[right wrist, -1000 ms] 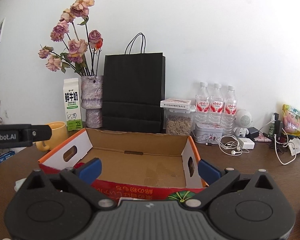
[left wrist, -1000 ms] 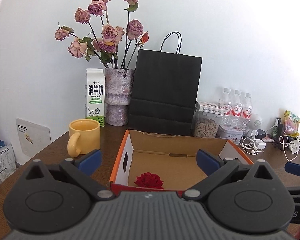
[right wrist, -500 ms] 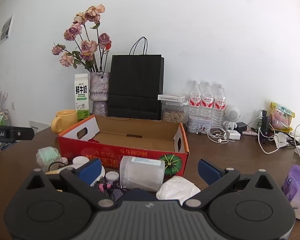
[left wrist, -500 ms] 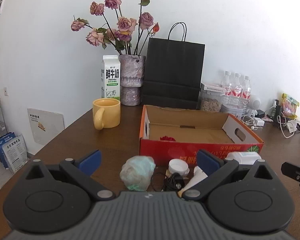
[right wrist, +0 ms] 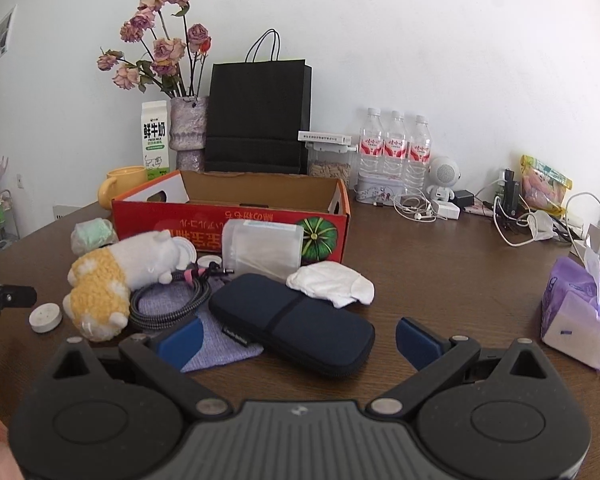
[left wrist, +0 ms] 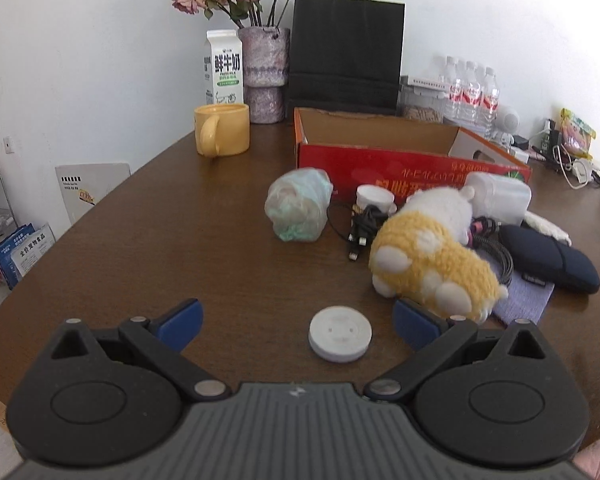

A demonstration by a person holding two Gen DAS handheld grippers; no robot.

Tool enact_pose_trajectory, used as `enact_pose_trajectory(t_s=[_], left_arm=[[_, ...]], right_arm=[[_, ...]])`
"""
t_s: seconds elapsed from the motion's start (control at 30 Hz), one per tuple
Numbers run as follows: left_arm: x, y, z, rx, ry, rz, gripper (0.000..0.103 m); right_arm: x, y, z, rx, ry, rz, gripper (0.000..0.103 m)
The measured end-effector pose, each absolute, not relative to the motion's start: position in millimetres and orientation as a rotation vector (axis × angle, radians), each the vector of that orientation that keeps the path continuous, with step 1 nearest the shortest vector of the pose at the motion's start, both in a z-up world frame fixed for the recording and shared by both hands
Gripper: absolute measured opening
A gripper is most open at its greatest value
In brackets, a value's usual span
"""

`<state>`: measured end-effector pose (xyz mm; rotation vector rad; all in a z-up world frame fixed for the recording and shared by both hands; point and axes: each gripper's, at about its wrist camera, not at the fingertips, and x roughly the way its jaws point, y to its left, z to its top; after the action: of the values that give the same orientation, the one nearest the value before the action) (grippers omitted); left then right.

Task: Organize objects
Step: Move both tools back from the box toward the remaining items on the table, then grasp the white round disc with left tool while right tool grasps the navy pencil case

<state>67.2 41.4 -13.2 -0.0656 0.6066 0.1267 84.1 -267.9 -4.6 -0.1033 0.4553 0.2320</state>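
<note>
Lying between left jaws: puck [left wrist: 340,338].

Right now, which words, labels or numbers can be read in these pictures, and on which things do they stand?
"鲜牛奶" and "FRESH MILK": on the milk carton; its smaller print is too small to read.
Yellow characters on the red box: upside down, too blurred to read.
Water bottles: red labels, unreadable.
Leaflets on the floor: Chinese print, too blurred.

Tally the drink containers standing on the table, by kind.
water bottles: 3
milk carton: 1
yellow mug: 1
Total: 5
</note>
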Motion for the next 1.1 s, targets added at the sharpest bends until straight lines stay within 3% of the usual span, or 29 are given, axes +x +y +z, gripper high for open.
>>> enact_pose_trajectory(t_s=[0.3,0.37,0.47,0.5,0.53,1.1], left_arm=[[75.9,32.1,-30.2,-0.035,0.623,0.117,0.102],[77.2,30.3,-32.7,-0.041,0.628,0.094,0.094],[77.2,27.9,-34.7,-0.038,0.624,0.098,0.075],[76.4,27.2,-33.7,-0.037,0.619,0.094,0.061],[75.5,27.2,-32.3,-0.042,0.614,0.083,0.038],[76.0,25.6,-31.9,-0.023,0.612,0.070,0.040]], right_arm=[[84.9,-272.9,-17.7,-0.093,0.494,0.221,0.103],[85.7,-272.7,-18.3,-0.092,0.496,0.222,0.103],[87.0,-272.8,-19.4,-0.091,0.501,0.223,0.103],[88.0,-273.2,-19.7,-0.091,0.501,0.224,0.103],[89.3,-273.3,-19.8,-0.093,0.502,0.225,0.103],[199.2,-278.3,-25.8,-0.186,0.641,0.501,0.103]])
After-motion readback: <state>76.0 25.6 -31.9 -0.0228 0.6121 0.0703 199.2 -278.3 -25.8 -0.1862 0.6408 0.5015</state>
